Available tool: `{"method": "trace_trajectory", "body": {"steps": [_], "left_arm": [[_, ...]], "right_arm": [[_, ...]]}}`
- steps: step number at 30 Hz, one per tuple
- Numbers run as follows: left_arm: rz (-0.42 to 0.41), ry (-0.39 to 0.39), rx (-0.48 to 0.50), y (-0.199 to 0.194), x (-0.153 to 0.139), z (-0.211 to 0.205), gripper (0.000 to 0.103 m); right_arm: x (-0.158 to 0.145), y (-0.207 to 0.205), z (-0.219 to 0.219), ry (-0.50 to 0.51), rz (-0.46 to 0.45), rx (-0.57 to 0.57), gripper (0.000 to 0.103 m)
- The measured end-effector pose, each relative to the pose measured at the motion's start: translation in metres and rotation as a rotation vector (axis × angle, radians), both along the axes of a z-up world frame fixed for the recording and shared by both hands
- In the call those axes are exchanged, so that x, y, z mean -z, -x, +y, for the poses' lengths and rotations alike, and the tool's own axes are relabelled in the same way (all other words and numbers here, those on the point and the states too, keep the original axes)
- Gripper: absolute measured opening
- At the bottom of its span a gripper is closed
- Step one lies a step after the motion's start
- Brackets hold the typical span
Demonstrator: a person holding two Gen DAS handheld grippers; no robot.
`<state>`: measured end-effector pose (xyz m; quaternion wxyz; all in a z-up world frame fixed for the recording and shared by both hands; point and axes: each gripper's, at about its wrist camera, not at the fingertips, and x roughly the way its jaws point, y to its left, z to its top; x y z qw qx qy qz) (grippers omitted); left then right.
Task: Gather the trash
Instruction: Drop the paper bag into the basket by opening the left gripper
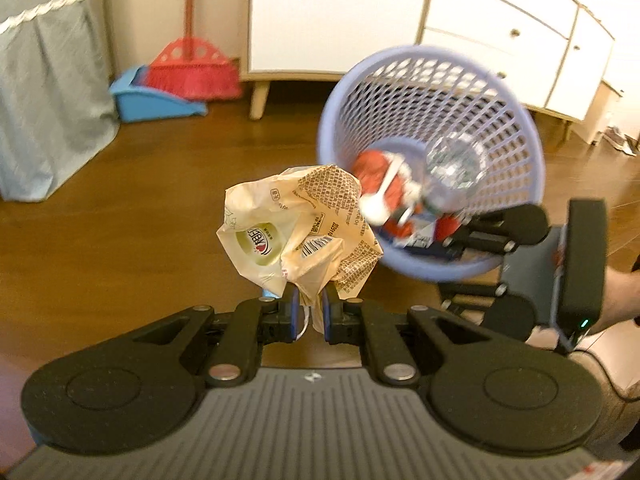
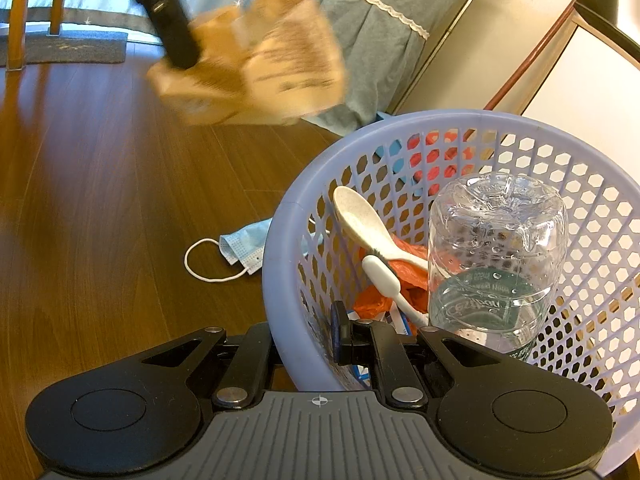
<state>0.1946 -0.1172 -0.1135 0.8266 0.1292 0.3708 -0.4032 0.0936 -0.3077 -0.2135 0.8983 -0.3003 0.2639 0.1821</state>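
Note:
My left gripper point(image 1: 309, 312) is shut on a crumpled beige food wrapper point(image 1: 296, 228), held in the air left of a tilted lilac mesh basket point(image 1: 436, 68). The wrapper point(image 2: 256, 60) shows blurred at the top of the right wrist view. My right gripper point(image 2: 308, 340) is shut on the basket's near rim point(image 2: 280, 280), one finger inside and one outside the wall. Inside the basket lie a clear plastic bottle point(image 2: 496, 248), a white spoon point(image 2: 368, 228), a white toothbrush point(image 2: 384, 280) and orange plastic point(image 2: 408, 280). A blue face mask point(image 2: 244, 248) lies on the wooden floor left of the basket.
A red broom point(image 1: 192, 64) and blue dustpan point(image 1: 152, 100) stand by a white cabinet point(image 1: 336, 16). A grey-blue cloth point(image 1: 44, 80) hangs at left. A white drawer unit point(image 1: 520, 40) is behind the basket. A grey mat point(image 2: 68, 48) and wooden chair legs point(image 2: 16, 16) sit far left.

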Motion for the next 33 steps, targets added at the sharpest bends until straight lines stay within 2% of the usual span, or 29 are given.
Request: {"method": "trace_trajectory", "body": {"steps": [9,15,16,19,21,28,33], "left_arm": [[-0.072,0.037,0.112,-0.010,-0.029,-0.050,0.008],[-0.148,0.046,0.179,-0.015,-0.043,-0.090,0.009],[-0.163,0.044,0.189,-0.015,-0.044,-0.097,0.012],[-0.211,0.041,0.217,-0.017,-0.045,-0.113,0.040],[-0.220,0.056,0.225,-0.017,-0.046,-0.116,0.040],[-0.181,0.079,0.209,-0.016,-0.040,-0.111,0.040],[-0.082,0.081,0.233,-0.021,-0.034,-0.115,0.040]], "right_arm": [[-0.002,0.000,-0.001,-0.005,0.000,0.000,0.007],[-0.004,0.001,-0.002,-0.011,0.000,0.001,0.007],[-0.004,0.001,-0.002,-0.011,0.000,0.001,0.007],[-0.004,0.001,-0.003,-0.015,0.000,0.004,0.007],[-0.005,0.000,-0.004,-0.019,-0.001,0.005,0.007],[-0.006,0.001,-0.005,-0.017,0.000,0.004,0.007],[-0.006,0.000,-0.004,-0.017,-0.001,0.005,0.007]]}}
